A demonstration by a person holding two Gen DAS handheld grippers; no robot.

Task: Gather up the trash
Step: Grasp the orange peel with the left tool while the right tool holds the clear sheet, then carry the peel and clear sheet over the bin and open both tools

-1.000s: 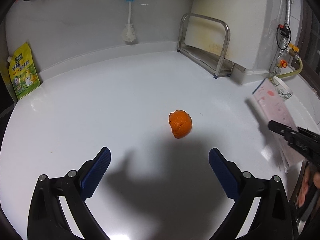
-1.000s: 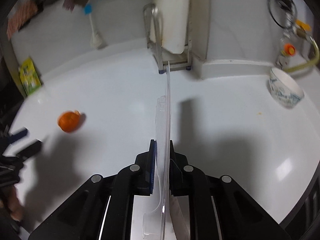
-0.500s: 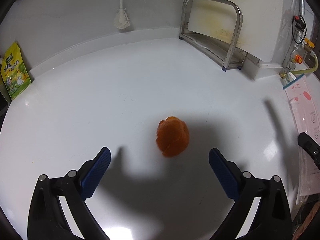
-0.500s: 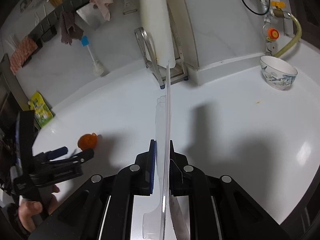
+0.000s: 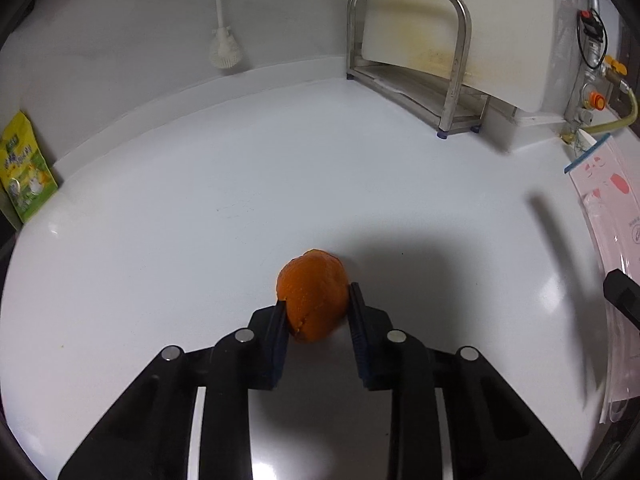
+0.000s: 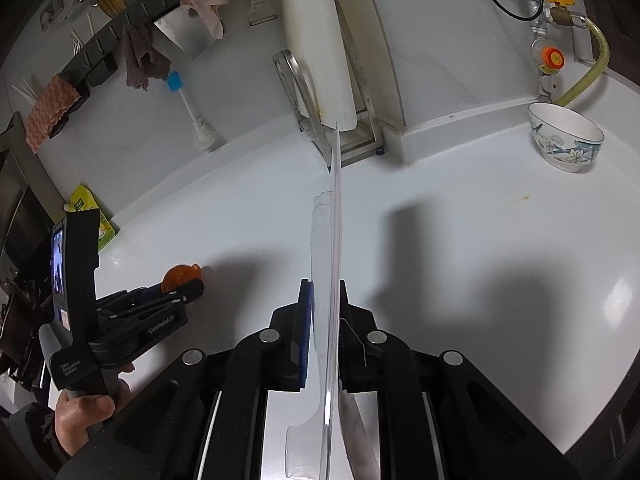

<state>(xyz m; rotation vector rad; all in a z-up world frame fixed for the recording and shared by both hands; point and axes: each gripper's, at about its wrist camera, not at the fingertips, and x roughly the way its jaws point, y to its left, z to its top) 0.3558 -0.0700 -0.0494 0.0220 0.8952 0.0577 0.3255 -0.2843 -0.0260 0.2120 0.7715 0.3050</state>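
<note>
An orange peel (image 5: 313, 295), rounded like a whole fruit, rests on the white counter (image 5: 200, 208). My left gripper (image 5: 317, 300) has its jaws closing around the peel, both blue pads touching its sides. In the right wrist view the same peel (image 6: 182, 275) shows at the tip of the left gripper (image 6: 188, 286), held by a hand (image 6: 82, 412). My right gripper (image 6: 325, 292) is shut on a clear plastic zip bag (image 6: 334, 240) seen edge-on; in the left wrist view that bag (image 5: 608, 216) hangs at the right with pink print.
A steel rack (image 5: 416, 80) holding a white cutting board (image 5: 460, 20) stands at the back. A brush (image 5: 222, 48) leans on the wall, a yellow-green pouch (image 5: 24, 172) sits far left, and a patterned bowl (image 6: 566, 142) near the gas valve (image 6: 550, 56).
My left gripper moved forward to the orange peel and its wide-open jaws closed onto it. The right gripper kept its hold on the bag and tilted slightly.
</note>
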